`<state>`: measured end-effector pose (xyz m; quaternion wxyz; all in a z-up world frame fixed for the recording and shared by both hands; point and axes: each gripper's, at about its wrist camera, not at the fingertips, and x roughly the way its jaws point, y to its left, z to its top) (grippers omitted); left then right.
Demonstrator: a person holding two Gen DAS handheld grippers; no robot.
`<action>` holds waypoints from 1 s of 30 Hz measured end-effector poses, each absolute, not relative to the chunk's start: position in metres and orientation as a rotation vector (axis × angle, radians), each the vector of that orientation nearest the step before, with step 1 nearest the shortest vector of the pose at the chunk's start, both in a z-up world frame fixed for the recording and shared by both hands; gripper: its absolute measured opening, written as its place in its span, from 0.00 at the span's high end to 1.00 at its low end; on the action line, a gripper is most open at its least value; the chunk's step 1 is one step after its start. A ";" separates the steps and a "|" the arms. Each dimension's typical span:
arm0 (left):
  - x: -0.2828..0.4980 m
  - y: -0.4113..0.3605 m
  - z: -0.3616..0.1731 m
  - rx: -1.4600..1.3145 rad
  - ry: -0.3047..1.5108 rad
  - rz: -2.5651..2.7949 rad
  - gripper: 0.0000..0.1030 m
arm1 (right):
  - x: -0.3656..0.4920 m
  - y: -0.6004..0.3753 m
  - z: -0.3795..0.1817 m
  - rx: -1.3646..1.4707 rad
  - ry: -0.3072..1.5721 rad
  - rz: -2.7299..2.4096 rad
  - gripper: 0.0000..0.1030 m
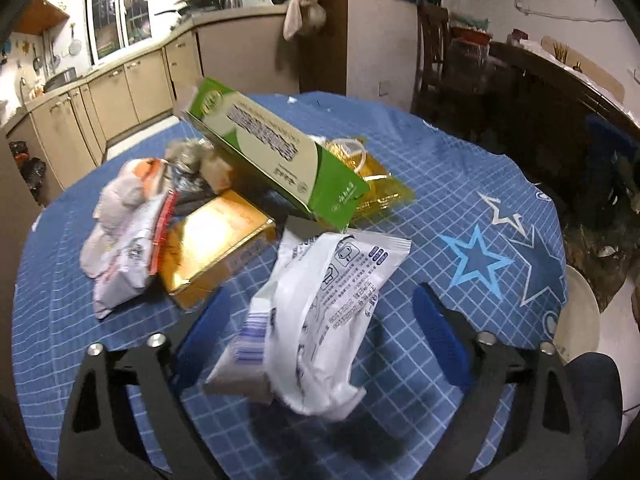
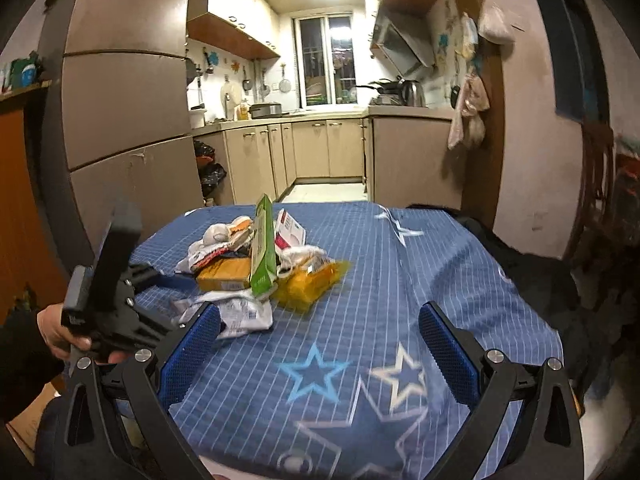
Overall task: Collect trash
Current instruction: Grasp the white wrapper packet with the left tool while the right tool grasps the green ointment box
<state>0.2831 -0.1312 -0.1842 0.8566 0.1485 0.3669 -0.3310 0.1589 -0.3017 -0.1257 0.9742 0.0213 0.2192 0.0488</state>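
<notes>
between left tool [image 1: 320, 316] pads: white wrapper [image 1: 320, 320] (untouched)

Two grippers, same build: black angular frames, forked arms with slotted cut-outs. Left gripper [image 1: 320, 320] wearing blue ribbed pads on each finger, silver round screws at the pivots. Right gripper [image 2: 320, 344] likewise, blue dimpled pads [image 2: 448, 356], silver bolts. Left hand [image 2: 60, 332] on a black grip, dark sleeve [image 2: 20, 352] at the wrist.
</notes>
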 end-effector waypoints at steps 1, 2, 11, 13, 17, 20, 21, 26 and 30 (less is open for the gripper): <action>0.284 -0.133 -0.185 0.312 0.772 -0.692 0.19 | 0.161 -0.301 -0.124 0.042 0.439 0.102 0.04; 0.284 -0.134 -0.187 0.312 0.769 -0.688 0.19 | 0.165 -0.300 -0.123 0.044 0.432 0.103 0.04; 0.299 -0.131 -0.192 0.282 0.804 -0.670 0.19 | 0.174 -0.291 -0.124 0.067 0.424 0.118 0.04; 0.299 -0.134 -0.194 0.301 0.818 -0.683 0.19 | 0.173 -0.287 -0.123 0.064 0.419 0.122 0.04; 0.300 -0.141 -0.200 0.328 0.843 -0.683 0.36 | 0.173 -0.283 -0.121 0.060 0.416 0.132 0.04; 0.301 -0.142 -0.201 0.323 0.848 -0.678 0.43 | 0.175 -0.284 -0.121 0.062 0.421 0.132 0.04; 0.301 -0.142 -0.201 0.322 0.848 -0.673 0.46 | 0.174 -0.285 -0.122 0.063 0.422 0.133 0.04; 0.299 -0.140 -0.200 0.315 0.846 -0.645 0.62 | 0.176 -0.282 -0.121 0.053 0.428 0.140 0.04; 0.294 -0.126 -0.194 0.272 0.834 -0.642 0.69 | 0.184 -0.277 -0.114 0.029 0.429 0.158 0.04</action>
